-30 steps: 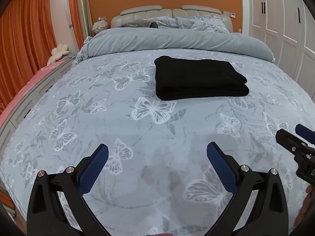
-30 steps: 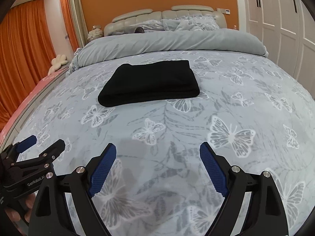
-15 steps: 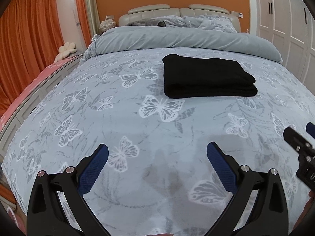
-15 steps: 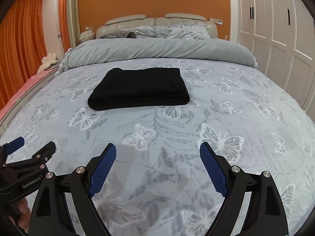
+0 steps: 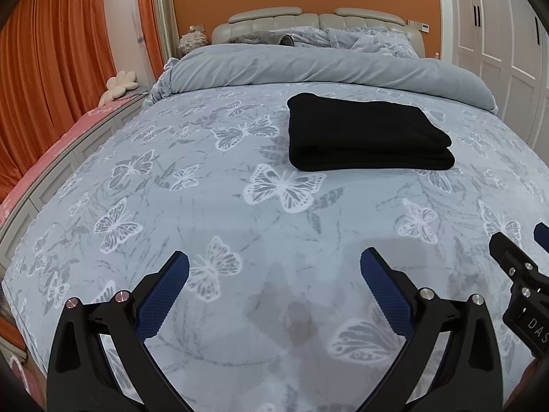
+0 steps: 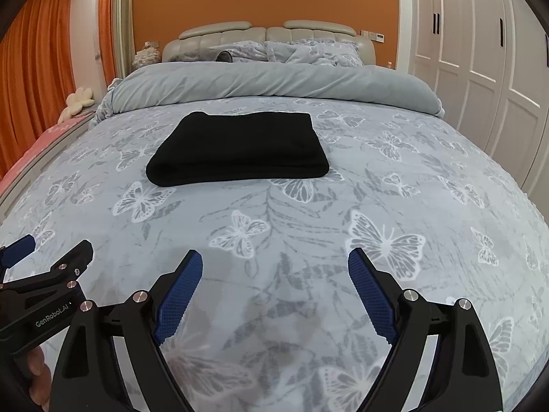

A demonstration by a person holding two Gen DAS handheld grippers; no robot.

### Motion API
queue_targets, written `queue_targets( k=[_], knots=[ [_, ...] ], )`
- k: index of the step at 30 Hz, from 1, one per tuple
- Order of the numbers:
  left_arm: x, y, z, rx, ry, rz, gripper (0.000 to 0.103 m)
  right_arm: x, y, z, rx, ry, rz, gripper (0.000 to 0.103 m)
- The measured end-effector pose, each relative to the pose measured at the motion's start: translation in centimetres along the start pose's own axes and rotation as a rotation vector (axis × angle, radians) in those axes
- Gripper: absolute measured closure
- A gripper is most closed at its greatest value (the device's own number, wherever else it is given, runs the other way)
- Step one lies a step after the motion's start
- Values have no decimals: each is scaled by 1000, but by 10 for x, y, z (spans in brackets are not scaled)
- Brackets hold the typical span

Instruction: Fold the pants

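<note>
The black pants (image 5: 367, 134) lie folded in a neat stack mid-bed (image 5: 240, 206), well apart from both tools. The left tool (image 5: 274, 274) and right tool (image 6: 274, 267) hover spread and empty. Folding looks finished; likely only withdrawal remains.

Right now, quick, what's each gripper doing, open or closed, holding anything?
Left gripper: open, holding nothing.
Right gripper: open, holding nothing.
Folded black pants lie on the bed, apart from both.
</note>
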State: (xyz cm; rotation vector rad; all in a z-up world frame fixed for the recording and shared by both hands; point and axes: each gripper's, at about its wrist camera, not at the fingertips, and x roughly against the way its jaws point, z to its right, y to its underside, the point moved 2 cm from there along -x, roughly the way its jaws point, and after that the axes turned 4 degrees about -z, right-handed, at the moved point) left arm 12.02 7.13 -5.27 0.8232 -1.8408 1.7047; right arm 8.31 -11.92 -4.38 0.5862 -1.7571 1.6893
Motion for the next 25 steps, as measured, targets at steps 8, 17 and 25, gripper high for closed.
queue_targets(
  k=[8, 17, 25],
  knots=[
    [2, 0, 0, 6, -47, 21, 5, 2, 2, -3, 1, 12, 2, 18],
    [2, -1, 0, 5, -17, 10, 5, 3, 3, -6, -4, 26, 1, 18],
    [5, 0, 8, -23, 43, 11, 5, 3, 5, -7, -11, 27, 0, 18]
  ],
)
